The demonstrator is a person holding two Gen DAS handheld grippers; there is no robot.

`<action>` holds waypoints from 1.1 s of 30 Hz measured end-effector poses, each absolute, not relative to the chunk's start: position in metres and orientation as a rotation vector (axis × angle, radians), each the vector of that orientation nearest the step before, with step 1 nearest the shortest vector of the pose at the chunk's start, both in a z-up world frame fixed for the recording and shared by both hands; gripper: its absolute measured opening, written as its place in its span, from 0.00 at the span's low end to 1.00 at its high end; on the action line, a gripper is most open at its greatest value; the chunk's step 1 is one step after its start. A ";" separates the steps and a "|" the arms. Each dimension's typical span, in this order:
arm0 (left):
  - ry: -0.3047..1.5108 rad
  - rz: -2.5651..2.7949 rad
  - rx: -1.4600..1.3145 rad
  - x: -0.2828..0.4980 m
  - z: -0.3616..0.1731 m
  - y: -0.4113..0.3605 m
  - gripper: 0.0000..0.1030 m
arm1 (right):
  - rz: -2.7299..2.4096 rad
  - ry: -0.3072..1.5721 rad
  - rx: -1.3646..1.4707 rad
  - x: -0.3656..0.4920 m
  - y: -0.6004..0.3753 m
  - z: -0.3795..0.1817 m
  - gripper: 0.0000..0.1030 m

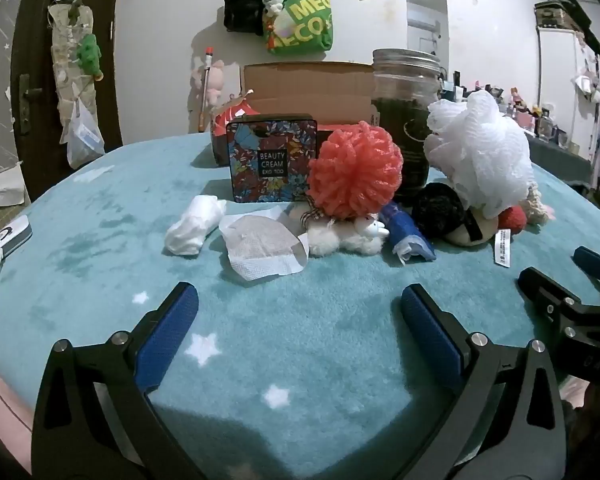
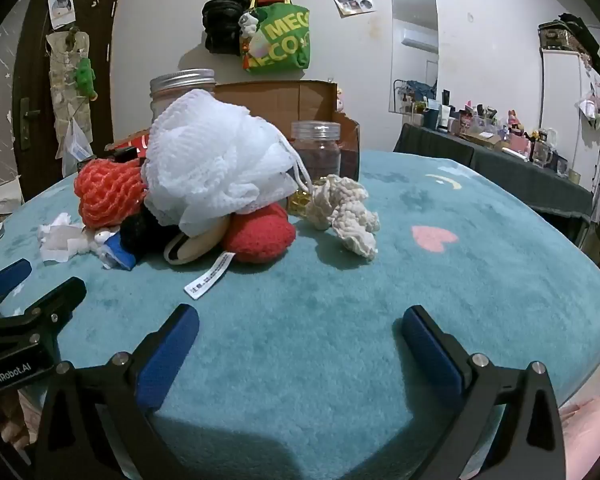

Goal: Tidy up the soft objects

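- The soft things lie heaped near the middle of the teal blanket (image 1: 260,360), toward its far edge; a white mesh pouf (image 1: 480,156) sits on top of a black plush ball (image 1: 438,206) and a red plush piece (image 2: 260,236); a coral mesh pouf (image 1: 354,170) rests on a small white plush toy (image 1: 348,236).
- A cream knitted piece (image 2: 346,212) lies just beside the heap, toward the blanket's right edge; a crumpled white tissue (image 1: 194,226) and a flat gauze sheet (image 1: 262,248) lie on the heap's left side.
- Behind the heap stand a floral tin (image 1: 272,160), a large glass jar (image 1: 406,120), a smaller jar (image 2: 316,148) and an open cardboard box (image 1: 308,92).
- The left gripper (image 1: 300,304) hovers near the blanket's front edge, jaws spread wide, nothing between them; the right gripper (image 2: 300,326) does likewise, its jaws wide apart and holding nothing.
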State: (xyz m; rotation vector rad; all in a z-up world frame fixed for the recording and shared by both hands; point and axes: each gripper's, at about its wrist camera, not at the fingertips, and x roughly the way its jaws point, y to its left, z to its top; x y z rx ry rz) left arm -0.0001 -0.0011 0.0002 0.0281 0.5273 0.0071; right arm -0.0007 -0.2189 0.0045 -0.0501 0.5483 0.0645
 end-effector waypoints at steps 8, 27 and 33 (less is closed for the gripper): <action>0.525 -0.002 0.015 -0.002 0.000 -0.002 1.00 | 0.064 0.549 -0.053 -0.001 -0.219 0.005 1.00; 0.538 0.000 0.001 -0.003 0.002 -0.002 1.00 | 0.064 0.551 -0.052 -0.001 -0.218 0.004 1.00; 0.538 -0.001 0.000 -0.003 0.002 -0.001 1.00 | 0.064 0.551 -0.053 -0.001 -0.218 0.004 1.00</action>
